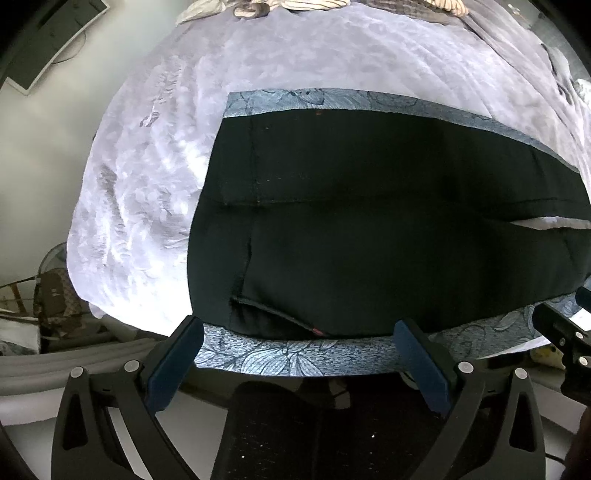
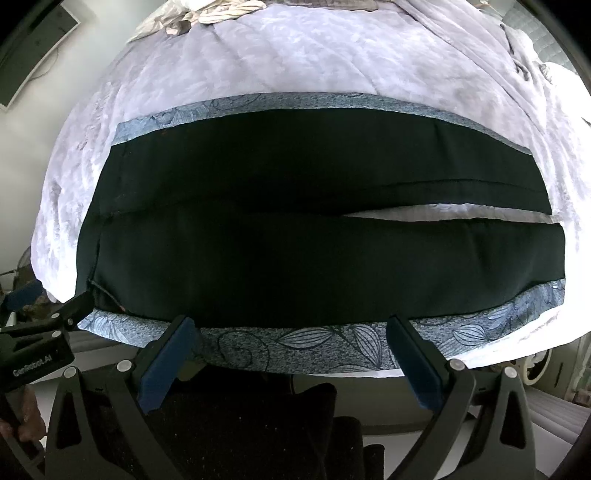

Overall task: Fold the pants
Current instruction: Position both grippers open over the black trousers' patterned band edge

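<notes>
Black pants (image 1: 369,221) with blue leaf-patterned side stripes lie flat across the bed, waistband to the left and the two legs running right. They also fill the right wrist view (image 2: 314,236), where a narrow gap between the legs shows at the right. My left gripper (image 1: 299,332) is open and empty, fingers spread just in front of the near patterned stripe (image 1: 295,354) by the waist end. My right gripper (image 2: 291,328) is open and empty over the near stripe (image 2: 332,347) further along the leg. Each gripper shows at the edge of the other's view.
The bed is covered by a pale lavender quilted bedspread (image 2: 295,59) with crumpled bedding at the far end (image 2: 214,14). A wall-mounted unit (image 1: 48,40) is at the upper left. A fan and a bag (image 1: 55,291) stand on the floor left of the bed.
</notes>
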`<state>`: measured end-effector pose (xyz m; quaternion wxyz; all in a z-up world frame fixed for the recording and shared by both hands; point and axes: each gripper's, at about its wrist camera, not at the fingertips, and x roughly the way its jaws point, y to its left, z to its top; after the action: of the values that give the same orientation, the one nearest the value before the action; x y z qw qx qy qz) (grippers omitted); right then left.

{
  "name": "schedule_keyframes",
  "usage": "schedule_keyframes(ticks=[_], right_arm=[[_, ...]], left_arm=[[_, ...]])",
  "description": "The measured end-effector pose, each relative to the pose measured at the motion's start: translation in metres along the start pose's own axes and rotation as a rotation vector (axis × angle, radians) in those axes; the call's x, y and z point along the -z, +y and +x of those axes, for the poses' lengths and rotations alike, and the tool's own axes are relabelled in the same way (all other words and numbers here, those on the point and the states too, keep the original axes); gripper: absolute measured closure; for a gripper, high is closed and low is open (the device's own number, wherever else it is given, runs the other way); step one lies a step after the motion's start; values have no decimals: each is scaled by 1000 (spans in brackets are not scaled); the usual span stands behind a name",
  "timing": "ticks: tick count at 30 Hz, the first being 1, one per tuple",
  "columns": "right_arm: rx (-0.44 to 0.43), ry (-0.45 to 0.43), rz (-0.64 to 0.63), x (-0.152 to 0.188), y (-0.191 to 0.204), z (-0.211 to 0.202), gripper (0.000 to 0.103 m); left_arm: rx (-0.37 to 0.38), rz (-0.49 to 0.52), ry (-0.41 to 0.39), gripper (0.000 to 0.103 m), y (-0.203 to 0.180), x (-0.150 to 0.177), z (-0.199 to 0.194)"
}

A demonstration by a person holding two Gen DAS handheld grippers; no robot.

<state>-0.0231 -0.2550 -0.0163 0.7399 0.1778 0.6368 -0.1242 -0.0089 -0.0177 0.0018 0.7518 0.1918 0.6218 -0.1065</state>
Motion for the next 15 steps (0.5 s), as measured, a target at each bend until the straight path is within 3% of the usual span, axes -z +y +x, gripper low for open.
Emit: schedule_keyframes(ticks=[15], right_arm=[[3, -6, -5, 6, 5, -3, 0]], left_arm=[[-14, 11, -25, 0, 0, 1, -8]])
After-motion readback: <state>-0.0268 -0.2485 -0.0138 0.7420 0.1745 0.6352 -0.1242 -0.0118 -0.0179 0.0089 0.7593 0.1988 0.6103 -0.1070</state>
